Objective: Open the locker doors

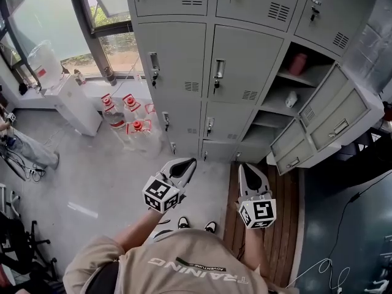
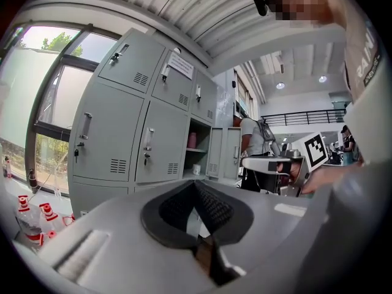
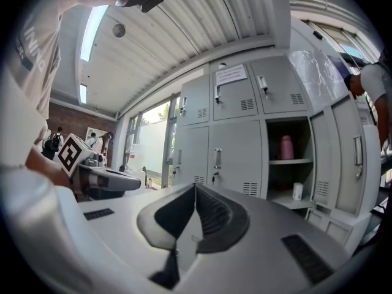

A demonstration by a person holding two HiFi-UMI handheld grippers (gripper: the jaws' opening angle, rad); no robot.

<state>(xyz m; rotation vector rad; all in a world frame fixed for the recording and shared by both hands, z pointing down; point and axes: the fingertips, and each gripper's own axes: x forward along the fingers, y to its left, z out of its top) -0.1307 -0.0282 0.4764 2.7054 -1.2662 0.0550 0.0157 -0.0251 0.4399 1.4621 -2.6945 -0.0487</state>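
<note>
The grey locker bank (image 1: 177, 60) stands straight ahead of the person, and its tall doors are upright. The left and middle columns are closed, with their handles running vertically. The right column's doors (image 1: 331, 112) are swung out to the right, baring shelves with a pink bottle (image 1: 298, 63) and a white cup (image 1: 291, 98). The left gripper (image 1: 188, 162) and right gripper (image 1: 244, 167) point at the lockers side by side. Both are pinched together, empty and well short of any door.

The lockers (image 1: 177, 60) are painted pale grey. A pink bottle (image 1: 298, 63) is seen at 2 o'clock, red-capped clear jugs (image 1: 136, 129) at 9 o'clock. Black-and-white squares are printed on the marker cubes (image 1: 162, 194).
</note>
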